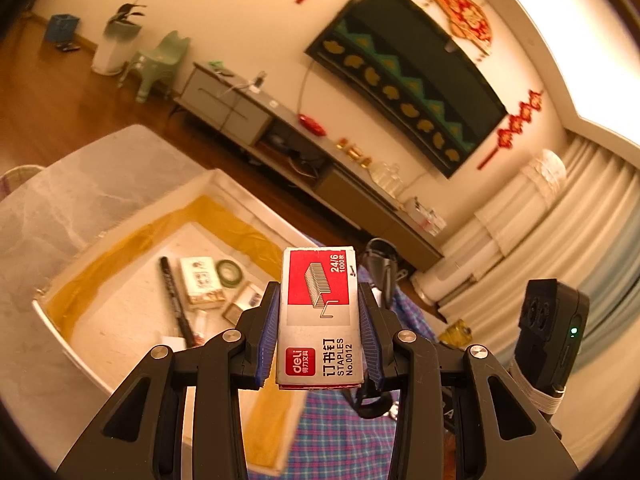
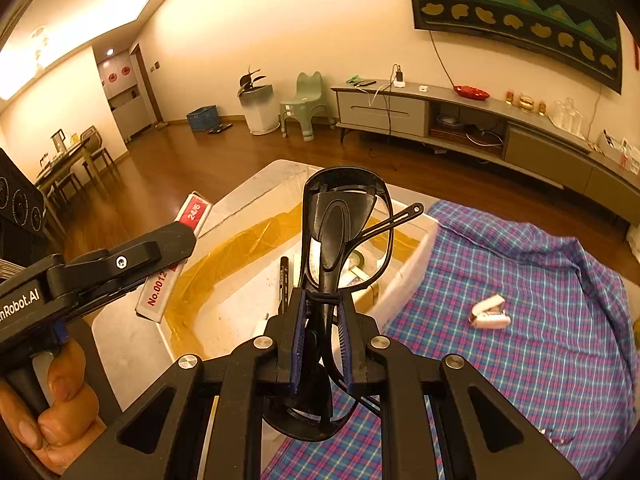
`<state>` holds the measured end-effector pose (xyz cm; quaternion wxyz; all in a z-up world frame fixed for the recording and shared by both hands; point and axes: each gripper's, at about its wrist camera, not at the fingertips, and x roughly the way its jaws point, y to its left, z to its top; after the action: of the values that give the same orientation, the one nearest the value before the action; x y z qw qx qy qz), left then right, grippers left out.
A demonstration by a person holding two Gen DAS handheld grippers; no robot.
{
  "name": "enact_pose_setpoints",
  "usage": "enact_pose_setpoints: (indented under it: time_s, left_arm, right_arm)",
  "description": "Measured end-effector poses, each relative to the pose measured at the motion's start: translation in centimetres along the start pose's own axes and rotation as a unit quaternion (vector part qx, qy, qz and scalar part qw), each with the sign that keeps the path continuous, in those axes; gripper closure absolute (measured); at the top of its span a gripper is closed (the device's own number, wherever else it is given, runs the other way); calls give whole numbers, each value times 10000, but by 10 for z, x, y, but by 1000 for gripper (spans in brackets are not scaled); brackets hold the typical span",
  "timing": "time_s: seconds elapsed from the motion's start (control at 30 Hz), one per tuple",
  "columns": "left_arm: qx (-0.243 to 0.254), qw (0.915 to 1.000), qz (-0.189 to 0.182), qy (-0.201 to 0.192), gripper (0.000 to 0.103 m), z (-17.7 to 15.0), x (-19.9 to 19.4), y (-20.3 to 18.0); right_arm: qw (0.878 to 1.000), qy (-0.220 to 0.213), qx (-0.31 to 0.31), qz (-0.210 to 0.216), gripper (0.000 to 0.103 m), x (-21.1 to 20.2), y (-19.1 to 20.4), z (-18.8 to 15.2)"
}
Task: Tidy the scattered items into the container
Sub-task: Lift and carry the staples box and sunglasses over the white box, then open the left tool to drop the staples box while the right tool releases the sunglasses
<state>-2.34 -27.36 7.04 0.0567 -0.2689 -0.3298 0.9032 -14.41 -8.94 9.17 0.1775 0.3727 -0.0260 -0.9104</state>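
My left gripper (image 1: 319, 312) is shut on a red and silver staples box (image 1: 320, 300), held in the air beside the white container (image 1: 60, 320). It also shows in the right wrist view (image 2: 172, 256), over the container's near left rim. My right gripper (image 2: 320, 320) is shut on black glasses (image 2: 340, 220), held upright above the container (image 2: 416, 248). Inside lie a black pen (image 1: 174, 296), a small card box (image 1: 200, 280) and a green tape roll (image 1: 229, 271). A white stapler (image 2: 490, 312) lies on the plaid cloth (image 2: 520, 340).
The container stands on a grey marble-look table (image 1: 60, 208) next to the plaid cloth (image 1: 340, 440). Yellow tape lines its inner walls. Behind are a wooden floor, a long TV cabinet (image 2: 480, 120), a green child's chair (image 2: 306, 104) and a white bin with a plant (image 2: 258, 104).
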Motion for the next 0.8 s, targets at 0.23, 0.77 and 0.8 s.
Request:
enact_pose_setpoints:
  time_s: [0.23,0.77,0.8]
  left_arm:
    - [-318,9991,282,-13,65,11,6,36]
    - [-613,9922,1014,374,65,13,39,91]
    - [-610,9913,1078,437,65,13,43,93]
  right_arm:
    - [9996,234,-156,39,86,32,15,12]
    - [9933,1052,-467,131,86,103,33,6]
    - [9926,1105,-476,146,86,107,35,6]
